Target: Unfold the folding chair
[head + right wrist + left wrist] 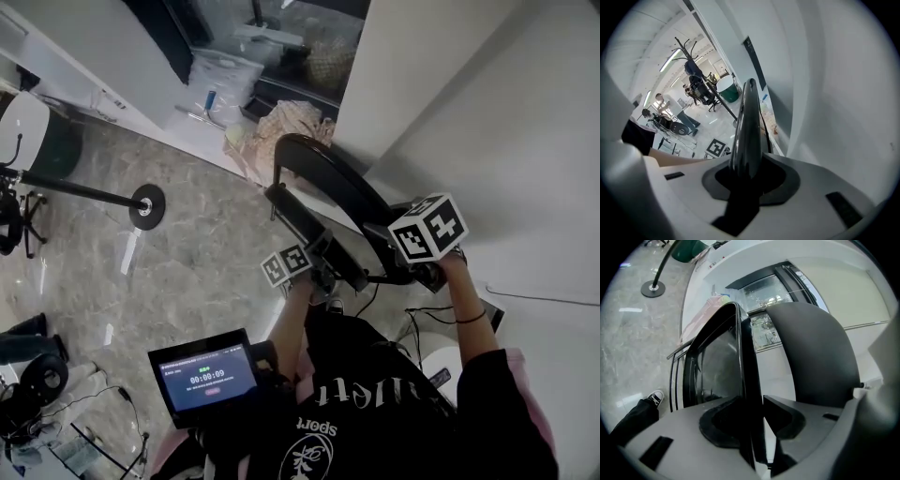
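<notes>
The folding chair (309, 225) stands folded flat on its edge on the pale grey, marble-patterned floor (187, 272), close against the corner of a white wall (525, 141); its curved black frame rises towards the glass front behind it. The person stands right over it, a pair of tongs in each hand; the left gripper (757, 413) has the thin black edge of the chair's flat panel between its jaws, the pad tips meeting that edge on both sides, with only a sliver of light showing lower down beside one pad; the right gripper (747, 176) is closed round the glossy black frame tube, which fills the gap between its pads.

Behind the chair a patterned cloth bundle (291, 122) lies at the foot of the glass; out on the floor to the left a dark pole runs to a round base (147, 204); a small screen (206, 375) glows blue in front of the person's chest; one sneaker (656, 397) shows beside the chair. Further back the room opens into a bright workspace with a coat stand (689, 51) and a round green tub (726, 90).
</notes>
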